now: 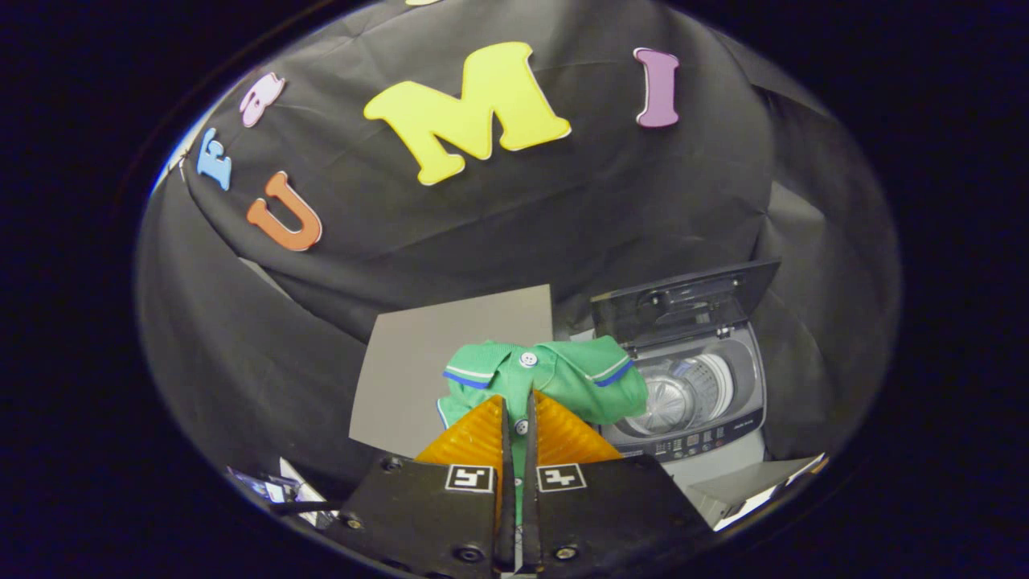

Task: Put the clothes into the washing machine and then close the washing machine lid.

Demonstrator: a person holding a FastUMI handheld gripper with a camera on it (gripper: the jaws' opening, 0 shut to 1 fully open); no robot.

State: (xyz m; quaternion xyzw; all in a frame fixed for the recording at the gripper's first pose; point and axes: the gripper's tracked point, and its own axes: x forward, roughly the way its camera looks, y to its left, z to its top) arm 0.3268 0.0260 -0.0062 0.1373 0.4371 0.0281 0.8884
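Observation:
A small green polo shirt (555, 378) with white buttons and blue-striped collar hangs bunched from my gripper (518, 396), whose fingers are shut on its cloth along the button line. It is held up above the grey table (434, 362). Just to the right of the shirt, beyond the fingers, stands a toy top-loading washing machine (691, 402). Its dark lid (683, 301) stands up at the back and the shiny drum (683, 394) is open to view. The shirt's right sleeve overlaps the drum's left rim.
The washing machine's control panel (695, 441) with small buttons faces me below the drum. Some paper and a cable (281, 490) lie at the near left below the table's edge. Black cloth walls close in behind the table and the machine.

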